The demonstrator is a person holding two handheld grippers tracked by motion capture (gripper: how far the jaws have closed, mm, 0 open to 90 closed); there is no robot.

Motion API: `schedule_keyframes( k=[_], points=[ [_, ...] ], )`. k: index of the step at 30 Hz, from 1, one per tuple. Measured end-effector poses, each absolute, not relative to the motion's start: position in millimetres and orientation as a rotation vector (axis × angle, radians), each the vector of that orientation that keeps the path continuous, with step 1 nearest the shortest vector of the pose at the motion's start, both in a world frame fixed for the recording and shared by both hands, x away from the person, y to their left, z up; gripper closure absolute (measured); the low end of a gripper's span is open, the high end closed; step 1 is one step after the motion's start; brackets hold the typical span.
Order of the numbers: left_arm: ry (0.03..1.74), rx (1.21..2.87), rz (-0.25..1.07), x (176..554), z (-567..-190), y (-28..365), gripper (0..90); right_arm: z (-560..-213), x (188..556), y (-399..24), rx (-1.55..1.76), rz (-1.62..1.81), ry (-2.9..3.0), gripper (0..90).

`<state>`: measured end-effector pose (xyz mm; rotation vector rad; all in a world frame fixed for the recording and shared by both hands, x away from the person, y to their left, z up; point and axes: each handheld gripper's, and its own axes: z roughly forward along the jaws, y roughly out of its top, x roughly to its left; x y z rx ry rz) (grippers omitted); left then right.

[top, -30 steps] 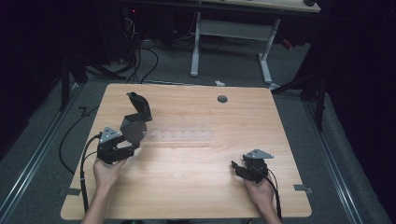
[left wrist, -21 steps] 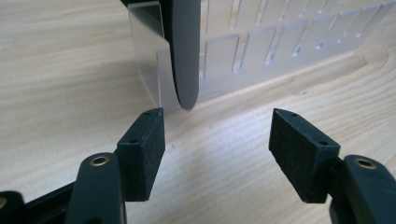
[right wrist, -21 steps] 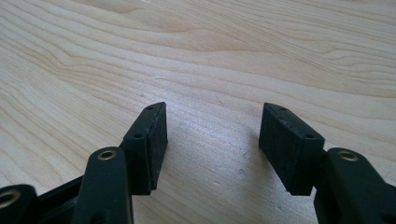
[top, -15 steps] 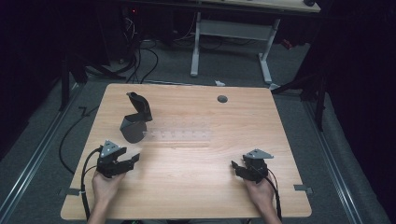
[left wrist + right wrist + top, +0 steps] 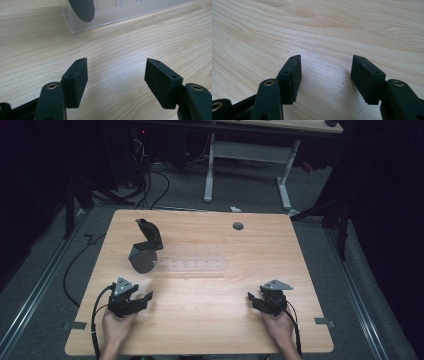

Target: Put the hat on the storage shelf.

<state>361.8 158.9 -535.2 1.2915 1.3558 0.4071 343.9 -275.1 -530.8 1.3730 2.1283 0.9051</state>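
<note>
Dim floor and a tangle of black cables (image 5: pixel 150 182) surround the pale wooden surface (image 5: pixel 210 320), with the white legs of a second desk (image 5: pixel 247 167) standing beyond its far edge. On the far left part of the surface a clear acrylic rack (image 5: pixel 192 265) lies lengthwise, and at its left end a dark grey disc-shaped piece (image 5: pixel 142 257) stands leaning in it, with a black hinged part (image 5: pixel 150 232) rising behind. A round grommet hole (image 5: pixel 238 226) sits near the far edge. The left tool (image 5: pixel 142 298) rests low at the near left, held in a hand (image 5: pixel 116 327), well apart from the rack; the left gripper view looks between its black padded jaws, spread wide with nothing between them, toward the rack's end (image 5: pixel 100 20) and the disc's lower edge (image 5: pixel 83 10). The right tool (image 5: pixel 255 301) lies at the near right in the other hand (image 5: pixel 280 327), and in the right gripper view its jaws also stand spread over bare wood grain (image 5: pixel 324 37), holding nothing. A cable (image 5: pixel 97 310) trails from the left tool toward the near edge.
</note>
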Motion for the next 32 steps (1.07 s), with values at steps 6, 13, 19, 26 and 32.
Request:
schedule_keyframes(
  k=[6,13,19,26,32],
  points=[
    [1.353,1.299,0.413,359.6,-538.8,155.8,35.3,-530.8,343.9,-275.1,1.373,0.905,2.128,42.1],
    [1.368,1.309,0.416,360.7,-543.0,152.2,35.3,-530.8,343.9,-275.1,1.373,0.905,2.128,42.1],
    [1.362,1.376,0.461,360.9,-547.1,144.5,34.2,-530.9,343.9,-275.2,1.372,0.905,2.128,42.1],
    [1.384,1.364,0.476,363.0,-547.2,139.1,30.5,-530.9,343.9,-275.2,1.371,0.905,2.128,42.0],
    [1.384,1.364,0.471,363.0,-547.2,139.3,29.9,-530.9,343.9,-275.2,1.372,0.905,2.128,42.0]
  ],
)
